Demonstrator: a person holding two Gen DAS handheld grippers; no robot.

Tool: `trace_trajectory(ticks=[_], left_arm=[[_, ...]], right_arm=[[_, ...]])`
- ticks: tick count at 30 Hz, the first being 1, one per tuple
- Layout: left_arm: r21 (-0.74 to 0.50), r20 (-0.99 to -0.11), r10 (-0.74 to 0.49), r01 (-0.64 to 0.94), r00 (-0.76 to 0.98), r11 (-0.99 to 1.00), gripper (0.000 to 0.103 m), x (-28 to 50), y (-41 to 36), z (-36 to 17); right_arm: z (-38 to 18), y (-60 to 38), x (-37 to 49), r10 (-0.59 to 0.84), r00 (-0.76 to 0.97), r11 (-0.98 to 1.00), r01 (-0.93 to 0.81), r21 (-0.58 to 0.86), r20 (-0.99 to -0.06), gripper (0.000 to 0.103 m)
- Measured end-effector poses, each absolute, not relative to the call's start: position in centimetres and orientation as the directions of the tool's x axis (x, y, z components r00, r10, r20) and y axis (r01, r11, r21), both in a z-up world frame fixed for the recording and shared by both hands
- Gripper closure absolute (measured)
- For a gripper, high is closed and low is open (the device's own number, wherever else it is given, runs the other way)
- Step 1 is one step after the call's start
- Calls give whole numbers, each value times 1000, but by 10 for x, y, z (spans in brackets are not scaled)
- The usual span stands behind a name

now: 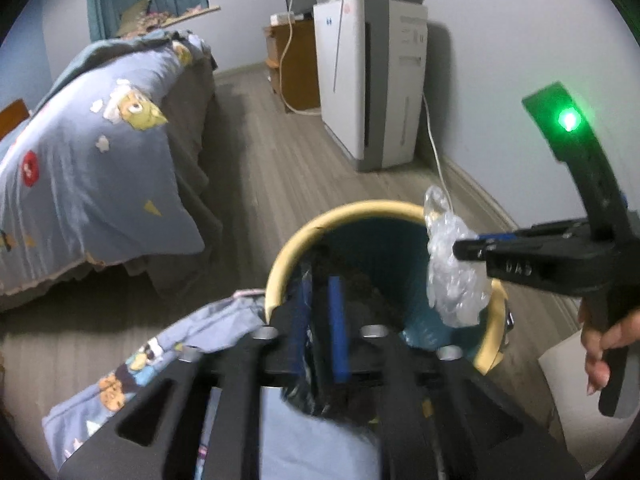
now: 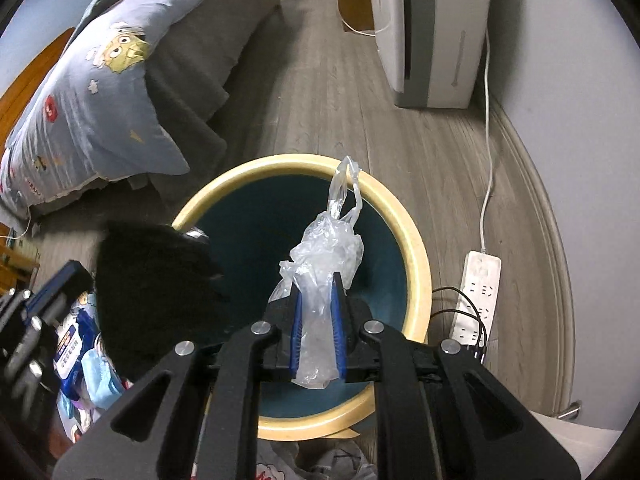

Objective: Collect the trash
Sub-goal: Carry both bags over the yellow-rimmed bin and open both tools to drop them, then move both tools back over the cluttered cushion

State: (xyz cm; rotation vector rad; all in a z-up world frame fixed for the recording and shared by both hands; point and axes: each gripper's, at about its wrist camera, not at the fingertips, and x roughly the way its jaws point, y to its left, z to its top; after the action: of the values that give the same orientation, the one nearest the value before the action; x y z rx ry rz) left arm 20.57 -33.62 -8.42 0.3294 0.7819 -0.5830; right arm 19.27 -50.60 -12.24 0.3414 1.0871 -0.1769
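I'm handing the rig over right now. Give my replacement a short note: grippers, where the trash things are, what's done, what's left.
Right gripper: shut on a crumpled clear plastic bag, held over the open mouth of the yellow-rimmed teal bin.
Left gripper: at the bin's near rim, fingers on a dark bag or liner; grip cannot be judged.
Done: bag picked up and brought over the bin.
Left: release it into the bin. More clutter lies beside the bin.

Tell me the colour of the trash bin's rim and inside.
The trash bin has a pale yellow rim and dark teal inside, clearest in the right wrist view.
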Motion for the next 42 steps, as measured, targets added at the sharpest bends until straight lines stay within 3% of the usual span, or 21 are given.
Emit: trace_trajectory(ticks=[2,3,4,7,9,12,23,33,42], left_arm=[[66,-741,-364,601,564,796,62,206,-335,-89],[71,-740,-359,597,568,799,52,206,-334,-90],[69,-739,-360,596,569,800,49,205,-333,-90],[76,-736,-354,589,577,804,33,204,-329,-90],[81,-727,-352,583,590,809,15,202,-326,-89],[107,-717,-319,551,619,828,7,200,-321,-89],[63,-735,-275,467,619,882,6,197,-277,-86],[82,-714,-195,357,672,930,6,167,-190,-54],[111,-683,-93,229,725,967,5,117,-93,-18]], right_arm=[[-123,-506,194,27,457,929,316,191,-889,64],[-122,-507,194,25,464,927,320,194,-885,38],[-120,-507,193,18,474,927,322,192,-880,23],[-116,-507,193,5,481,926,328,185,-877,18],[-115,-508,193,3,488,924,333,189,-873,12],[-112,-508,192,-24,495,925,342,169,-869,5],[-92,-497,191,-87,524,928,352,123,-847,6],[-64,-447,192,-91,568,965,252,68,-818,6],[-33,-372,173,13,613,988,116,106,-790,6]])
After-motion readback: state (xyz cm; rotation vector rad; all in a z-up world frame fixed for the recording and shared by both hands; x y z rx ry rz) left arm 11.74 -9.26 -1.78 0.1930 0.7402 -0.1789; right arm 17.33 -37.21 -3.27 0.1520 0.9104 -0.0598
